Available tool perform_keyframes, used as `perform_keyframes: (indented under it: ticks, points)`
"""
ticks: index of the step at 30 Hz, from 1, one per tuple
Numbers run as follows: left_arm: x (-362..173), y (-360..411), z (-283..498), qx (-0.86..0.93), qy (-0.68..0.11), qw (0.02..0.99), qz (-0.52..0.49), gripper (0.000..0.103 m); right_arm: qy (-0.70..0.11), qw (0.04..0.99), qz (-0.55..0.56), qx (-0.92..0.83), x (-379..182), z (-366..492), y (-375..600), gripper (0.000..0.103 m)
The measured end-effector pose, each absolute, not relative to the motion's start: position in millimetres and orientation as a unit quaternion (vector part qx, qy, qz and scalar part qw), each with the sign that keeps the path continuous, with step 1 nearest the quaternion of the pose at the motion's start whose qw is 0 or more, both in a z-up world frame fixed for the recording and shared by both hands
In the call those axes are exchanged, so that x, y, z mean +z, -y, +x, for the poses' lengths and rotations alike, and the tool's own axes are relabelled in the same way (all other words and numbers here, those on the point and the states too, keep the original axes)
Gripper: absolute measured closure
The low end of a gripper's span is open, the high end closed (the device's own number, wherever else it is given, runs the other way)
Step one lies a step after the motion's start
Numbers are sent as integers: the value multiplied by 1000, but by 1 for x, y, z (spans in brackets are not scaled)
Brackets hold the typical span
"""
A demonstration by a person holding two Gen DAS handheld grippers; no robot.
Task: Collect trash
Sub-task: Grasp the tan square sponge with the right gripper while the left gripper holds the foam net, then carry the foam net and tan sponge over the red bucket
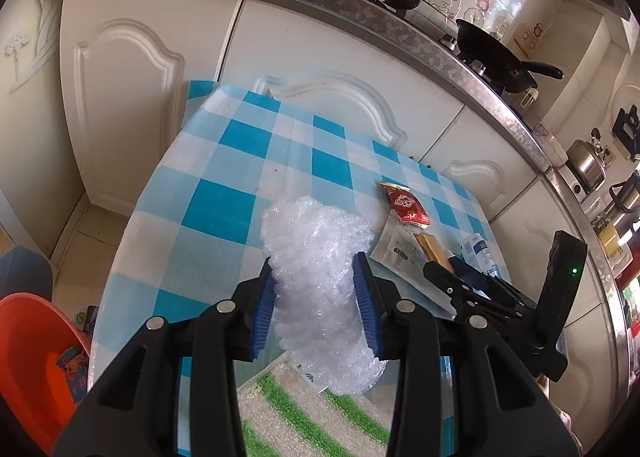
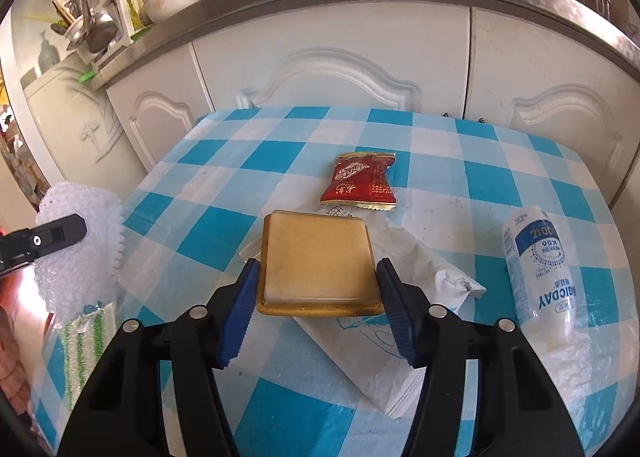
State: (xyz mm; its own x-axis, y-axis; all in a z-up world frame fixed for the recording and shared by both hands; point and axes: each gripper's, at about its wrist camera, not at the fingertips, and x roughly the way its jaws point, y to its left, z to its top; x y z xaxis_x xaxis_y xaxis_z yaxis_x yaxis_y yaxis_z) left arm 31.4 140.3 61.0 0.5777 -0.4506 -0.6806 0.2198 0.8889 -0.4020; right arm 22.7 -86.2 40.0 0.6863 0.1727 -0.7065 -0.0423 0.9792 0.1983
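Left gripper: pads pinching bubble wrap.
Right gripper: fingers spread beside gold tray, whether touching unclear.
Table: checked cloth.

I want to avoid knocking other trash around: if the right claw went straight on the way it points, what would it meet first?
The gold tray already sits between the right claw's pads, so it comes first. Beyond it lie the white paper bag and the red wrapper, though depth is hard to judge.
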Motion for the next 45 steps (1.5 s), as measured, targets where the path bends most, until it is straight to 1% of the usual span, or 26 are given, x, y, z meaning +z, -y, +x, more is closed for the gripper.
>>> perform_keyframes:
  ticks: [6,16,31,45]
  points:
    - [67,-143,17,-195,-413,879,-138,64,-382,914,127,56,49,-3,99,43]
    - [75,-146,-17,-207,-406,881,-131,64,-369,915,156,46,59,-51,104,43]
    - [77,-170,-61,-211,-410,875,-144,64,-368,920,128,41,71,-103,85,43]
    - [64,-216,-94,-198,-419,872,-156,64,-369,923,88,68,91,-120,40,43]
